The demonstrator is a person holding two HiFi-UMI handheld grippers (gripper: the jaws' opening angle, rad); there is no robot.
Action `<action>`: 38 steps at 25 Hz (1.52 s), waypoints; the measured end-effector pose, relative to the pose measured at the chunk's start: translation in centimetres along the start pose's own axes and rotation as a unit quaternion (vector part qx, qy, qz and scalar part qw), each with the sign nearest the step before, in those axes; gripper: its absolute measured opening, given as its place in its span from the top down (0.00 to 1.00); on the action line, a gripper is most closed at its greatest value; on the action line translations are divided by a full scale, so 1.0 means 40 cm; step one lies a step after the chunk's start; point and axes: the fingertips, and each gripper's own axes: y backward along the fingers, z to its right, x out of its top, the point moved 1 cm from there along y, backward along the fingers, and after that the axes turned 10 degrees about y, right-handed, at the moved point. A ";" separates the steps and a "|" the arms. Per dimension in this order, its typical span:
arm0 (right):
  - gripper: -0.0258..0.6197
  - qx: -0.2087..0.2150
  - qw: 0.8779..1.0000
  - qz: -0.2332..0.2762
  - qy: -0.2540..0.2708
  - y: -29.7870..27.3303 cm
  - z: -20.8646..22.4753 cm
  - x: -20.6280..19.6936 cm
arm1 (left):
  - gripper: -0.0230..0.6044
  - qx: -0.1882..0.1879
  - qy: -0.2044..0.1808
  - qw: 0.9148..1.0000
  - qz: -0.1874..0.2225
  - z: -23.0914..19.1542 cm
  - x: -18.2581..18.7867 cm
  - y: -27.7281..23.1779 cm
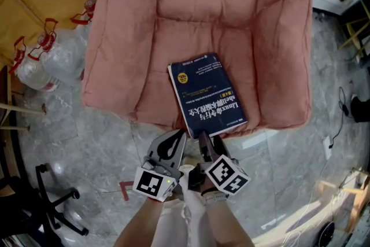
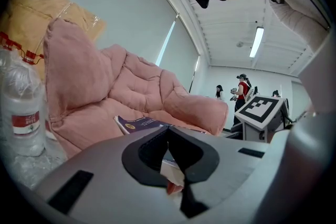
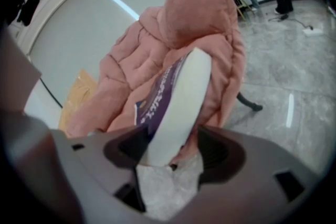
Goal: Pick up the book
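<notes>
The book (image 1: 207, 95) lies flat at the front of the chair (image 1: 202, 3), its long axis running away from me. My right gripper (image 1: 209, 142) is nearer. Its jaws stand wide apart and straddle the book's near short edge without clamping it. My left gripper (image 1: 175, 140) sits just beside it, jaws together.

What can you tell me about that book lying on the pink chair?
The book is a thick paperback with a dark blue-purple cover, white and yellow print and a small gold seal near one corner. It is closed and lies flat, cover up, slightly askew on the seat of the pink padded armchair, its near end at the seat's front edge. Its white page block shows between the open jaws of the right gripper, which do not seem to press it.
</notes>
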 end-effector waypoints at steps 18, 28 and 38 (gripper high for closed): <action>0.54 0.106 0.979 0.006 -0.172 -0.072 0.002 0.050 | 0.95 0.006 0.002 1.000 -0.009 -0.027 -0.014 -0.012; 0.63 0.077 0.993 0.006 -0.089 -0.069 -0.077 0.079 | 0.95 0.011 0.002 1.000 -0.013 -0.044 -0.005 -0.021; 0.67 0.095 0.984 0.000 -0.149 -0.078 -0.042 0.086 | 0.95 0.011 -0.003 1.000 -0.002 -0.046 0.000 -0.032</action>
